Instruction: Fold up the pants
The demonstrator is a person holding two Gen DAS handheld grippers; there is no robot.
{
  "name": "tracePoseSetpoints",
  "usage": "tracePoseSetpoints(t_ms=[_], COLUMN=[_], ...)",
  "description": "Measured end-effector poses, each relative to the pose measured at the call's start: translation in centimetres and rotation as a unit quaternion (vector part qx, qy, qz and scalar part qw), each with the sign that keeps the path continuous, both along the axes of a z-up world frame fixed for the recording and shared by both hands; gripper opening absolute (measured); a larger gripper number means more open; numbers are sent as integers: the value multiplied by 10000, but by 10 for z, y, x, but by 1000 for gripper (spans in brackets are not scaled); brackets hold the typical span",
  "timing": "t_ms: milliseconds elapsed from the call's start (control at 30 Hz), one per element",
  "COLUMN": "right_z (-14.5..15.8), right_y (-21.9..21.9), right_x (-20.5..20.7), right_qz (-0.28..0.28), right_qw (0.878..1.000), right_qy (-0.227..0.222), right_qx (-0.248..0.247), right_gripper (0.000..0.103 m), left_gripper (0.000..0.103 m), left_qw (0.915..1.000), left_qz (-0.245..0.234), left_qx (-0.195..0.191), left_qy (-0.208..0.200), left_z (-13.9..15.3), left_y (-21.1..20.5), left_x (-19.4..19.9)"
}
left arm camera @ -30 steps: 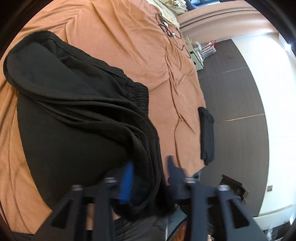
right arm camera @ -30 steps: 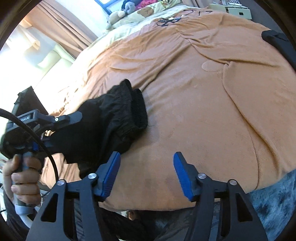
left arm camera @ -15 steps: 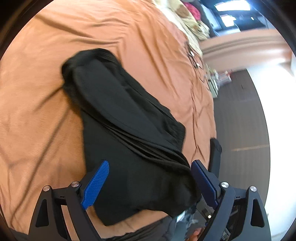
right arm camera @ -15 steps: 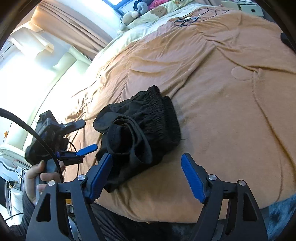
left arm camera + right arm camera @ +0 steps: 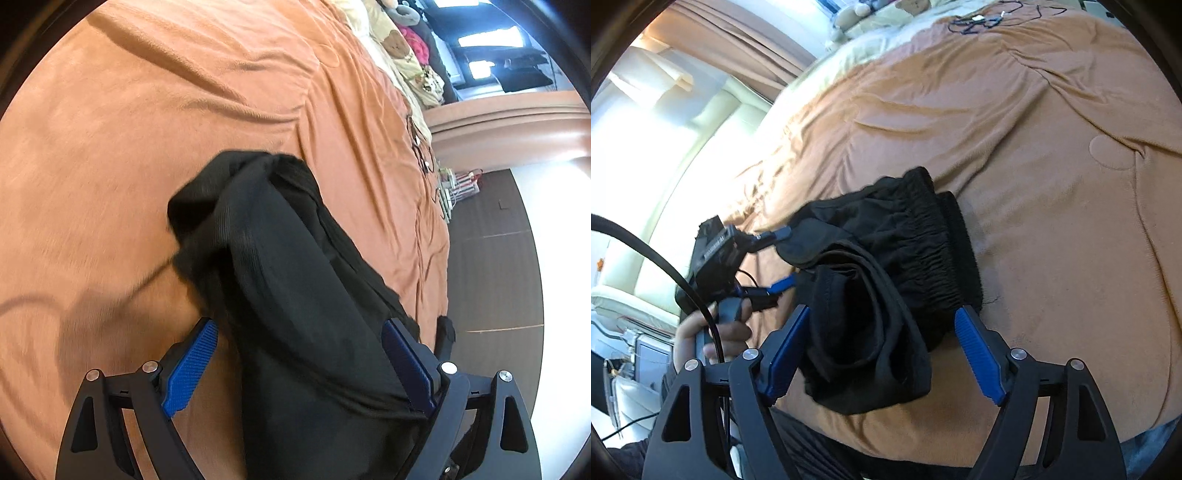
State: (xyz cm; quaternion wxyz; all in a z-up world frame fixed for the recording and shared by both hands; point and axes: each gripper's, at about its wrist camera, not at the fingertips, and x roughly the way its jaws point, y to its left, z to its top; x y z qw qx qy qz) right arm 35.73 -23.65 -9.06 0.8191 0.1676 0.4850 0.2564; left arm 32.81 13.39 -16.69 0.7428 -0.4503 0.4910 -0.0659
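Lying bunched near the edge of the bed (image 5: 1052, 192), the black pants (image 5: 886, 295) sat in a loose, lumpy stack on the orange blanket, with the gathered elastic waistband (image 5: 934, 254) turned up toward the far side and the legs doubled beneath it. Both pairs of tongs were spread wide and gripped nothing. The left tongs (image 5: 299, 369) straddled the near end of the bundle, the cloth running between the blue pads (image 5: 192, 362) without being pinched; that placement looked like a way to bracket the stack and square it up or take a fresh hold. The right tongs (image 5: 882, 354) hovered over the opposite side of the pile, open on either side of the folded legs, probably for the same reason, so that each hand could work one flank of the bundle. In the right wrist view the left tongs (image 5: 779, 258) showed just beside the cloth, open. Compared with a second ago, the left tongs had let go: then they were closed on a fold of the pants, lifted off the blanket, while now the garment rested on the bed. The right tongs, which had stood short of the pile, had since come in over it. The fold seemed nearly done, with only tidying left.
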Motion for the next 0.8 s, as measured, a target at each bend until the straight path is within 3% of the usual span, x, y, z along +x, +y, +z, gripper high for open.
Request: tracePoseSetpoints(t_ms=[200,267,333,367,433,600,800], right_z=[-2,-3,-6,-8,-11,-14,-14], right_y=[14,16,16,15,14,9,6], right_x=[4,3,2,2,1,-7,-19], right_qz=[108,173,201,226,257,299,366], right_qw=[9996,9995,9993,9992,9991,9993,9993], right_qy=[10,-4,46,68,118,79,13], right_qx=[-245,-280,-309,-328,-315,-193,0], right_gripper=[76,61,35,29,19,8,5], left_gripper=[89,75,48,44,21,12,10], left_qw=[9999,9995,9981,9980,9978,9969,9952], left_qz=[95,132,213,248,310,367,262], left_qx=[40,209,570,573,571,630,717], left_qy=[-132,-177,-64,-67,-98,-292,-618], left_z=[-7,-1,4,5,9,28,60], left_y=[10,12,14,17,21,24,14], left_x=[14,13,12,11,8,2,10])
